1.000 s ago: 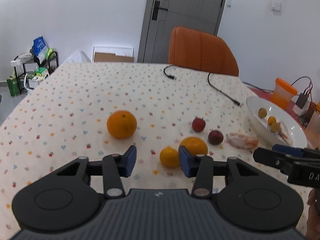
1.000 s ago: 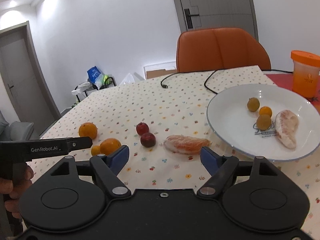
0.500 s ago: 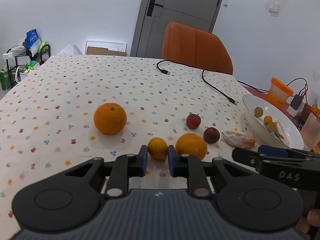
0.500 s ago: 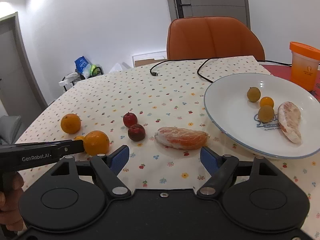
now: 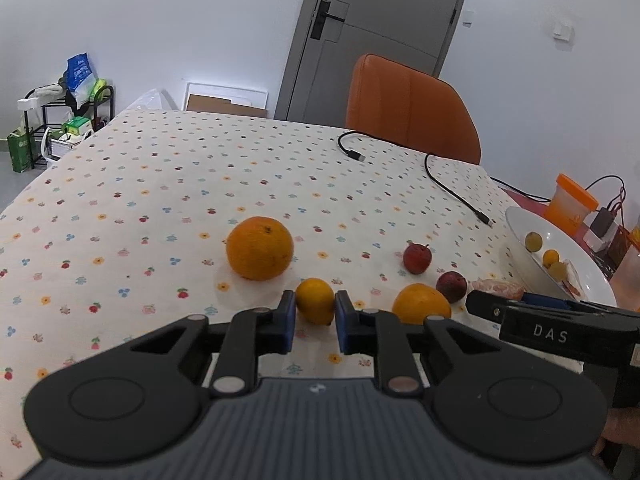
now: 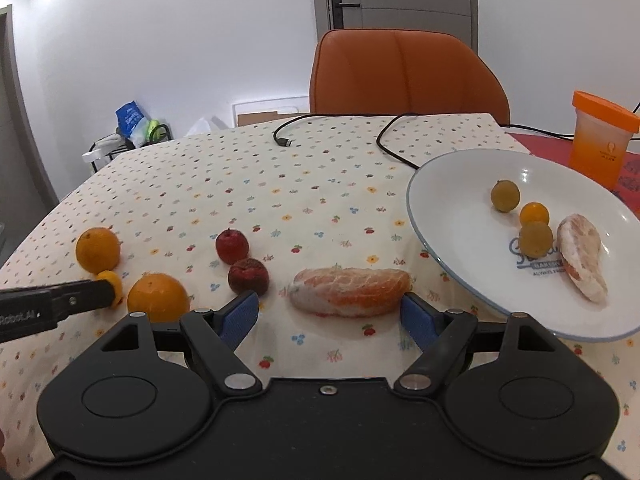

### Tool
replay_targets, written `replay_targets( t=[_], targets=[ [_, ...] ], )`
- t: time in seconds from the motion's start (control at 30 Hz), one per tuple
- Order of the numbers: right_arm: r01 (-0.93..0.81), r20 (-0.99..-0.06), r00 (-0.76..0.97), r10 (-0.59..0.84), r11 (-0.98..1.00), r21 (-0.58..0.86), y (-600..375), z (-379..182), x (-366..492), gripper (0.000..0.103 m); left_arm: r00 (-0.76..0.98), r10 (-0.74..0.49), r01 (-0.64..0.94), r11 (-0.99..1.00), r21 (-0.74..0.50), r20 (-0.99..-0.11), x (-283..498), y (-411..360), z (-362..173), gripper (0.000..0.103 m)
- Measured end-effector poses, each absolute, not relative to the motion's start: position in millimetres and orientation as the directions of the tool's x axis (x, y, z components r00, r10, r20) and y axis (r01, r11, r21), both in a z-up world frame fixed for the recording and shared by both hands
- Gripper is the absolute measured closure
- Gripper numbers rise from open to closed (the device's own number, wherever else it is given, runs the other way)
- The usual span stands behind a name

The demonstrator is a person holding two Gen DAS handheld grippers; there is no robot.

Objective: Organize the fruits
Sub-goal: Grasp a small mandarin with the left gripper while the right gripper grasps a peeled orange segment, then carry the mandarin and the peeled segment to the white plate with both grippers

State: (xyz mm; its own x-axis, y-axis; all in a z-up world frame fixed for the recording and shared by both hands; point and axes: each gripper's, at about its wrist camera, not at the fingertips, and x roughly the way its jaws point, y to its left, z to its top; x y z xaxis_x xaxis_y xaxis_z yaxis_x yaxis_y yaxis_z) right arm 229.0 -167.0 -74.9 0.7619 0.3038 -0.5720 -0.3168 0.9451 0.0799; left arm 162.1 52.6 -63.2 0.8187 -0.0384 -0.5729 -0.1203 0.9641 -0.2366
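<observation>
Four pieces already lie on the white plate [image 6: 440, 240] at right, while six stay on the table [image 5: 160, 180]: a small yellow-orange fruit [image 5: 315, 300] is pinched by the left tongs [image 5: 315, 322], and a peeled segment [image 6: 350, 292] lies between the spread right tongs [image 6: 328, 316].

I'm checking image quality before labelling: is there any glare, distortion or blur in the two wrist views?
Left wrist view: strong fisheye bending of the door, soft shadow under the big orange, all sharp. Right wrist view: bright light patch on the wall and a faint highlight on the white plate; no motion blur.
</observation>
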Motion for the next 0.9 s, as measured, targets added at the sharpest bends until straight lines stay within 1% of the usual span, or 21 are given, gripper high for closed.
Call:
replay_targets(
  t=[0.1,0.37,0.4,0.43,0.5,0.73,0.8,0.9],
  targets=[
    [-0.327,-0.573,0.762,0.302,0.943,0.062,-163.3,-74.5,231.0,0.033,0.82,-0.037,-0.123,0.963,-0.24,-0.57,161.9,53.8,-63.6,0.084],
    [-0.358,-0.583,0.758,0.293,0.934,0.004,-148.3,-73.7,237.3,0.033,0.823,-0.032,-0.133,0.96,-0.248,-0.566,159.0,56.8,-64.1,0.084],
    [-0.36,-0.582,0.758,0.294,0.933,0.003,-147.7,-73.5,238.1,0.039,0.824,-0.031,-0.135,0.959,-0.248,-0.566,158.5,57.1,-64.0,0.084],
    [-0.361,-0.579,0.76,0.294,0.933,0.0,-147.3,-73.1,238.3,0.042,0.823,-0.029,-0.137,0.959,-0.248,-0.567,158.4,57.2,-63.8,0.084],
    [-0.369,-0.578,0.759,0.299,0.93,-0.003,-146.5,-72.6,237.6,0.044,0.823,-0.025,-0.141,0.959,-0.247,-0.567,157.4,57.3,-63.3,0.084],
    [-0.424,-0.571,0.739,0.357,0.906,0.017,-144.2,-69.6,227.4,0.045,0.829,-0.014,-0.144,0.96,-0.239,-0.558,153.6,54.6,-57.7,0.087],
    [-0.435,-0.565,0.737,0.372,0.9,0.026,-145.0,-67.4,224.3,0.045,0.831,-0.012,-0.144,0.961,-0.237,-0.556,153.0,53.6,-56.4,0.09],
    [-0.446,-0.554,0.736,0.389,0.895,0.036,-147.7,-62.9,220.5,0.045,0.83,-0.011,-0.143,0.962,-0.232,-0.557,152.3,52.0,-57.0,0.09]
  ],
)
